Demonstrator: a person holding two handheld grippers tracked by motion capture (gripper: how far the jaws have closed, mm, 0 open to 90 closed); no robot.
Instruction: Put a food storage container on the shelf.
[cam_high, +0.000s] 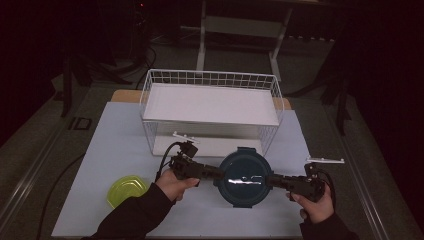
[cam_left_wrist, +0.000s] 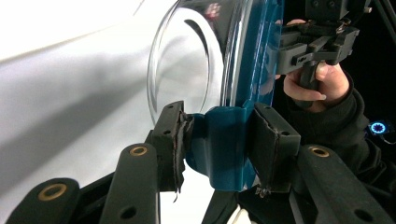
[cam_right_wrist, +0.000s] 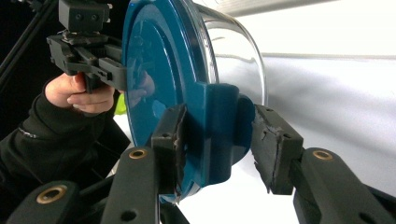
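- The left tongs (cam_high: 216, 175) are squeezed shut on a blue clip at the left edge of the round box (cam_high: 244, 176). In the left gripper view the two black pads (cam_left_wrist: 171, 138) press that blue clip (cam_left_wrist: 223, 144) from both sides.
- The right tongs (cam_high: 274, 180) reach the clip on the other edge of the same box. In the right gripper view one pad (cam_right_wrist: 169, 140) touches the blue clip (cam_right_wrist: 223, 135). The other pad (cam_right_wrist: 275, 148) sits just beside it, with a small gap, so these tongs are narrow around the clip and not fully squeezed.
- The round box has a dark blue lid (cam_right_wrist: 159, 79) and a clear bowl part (cam_left_wrist: 187, 60) under it. It is between the two tongs, near the front middle of the worktop (cam_high: 115, 135). I cannot tell if it rests on the worktop or is lifted a little.
- The person's left hand (cam_high: 174, 184) and right hand (cam_high: 314, 204) hold the tongs by their handles. Both arms wear dark sleeves.
- A yellow-green lid (cam_high: 126, 191) lies flat on the worktop, left of the left hand and well apart from the box.
- A white wire basket (cam_high: 210, 107) stands behind the box, farther back on the worktop. It has a white shelf inside it.
- The worktop is pale, and the room around it is dark.
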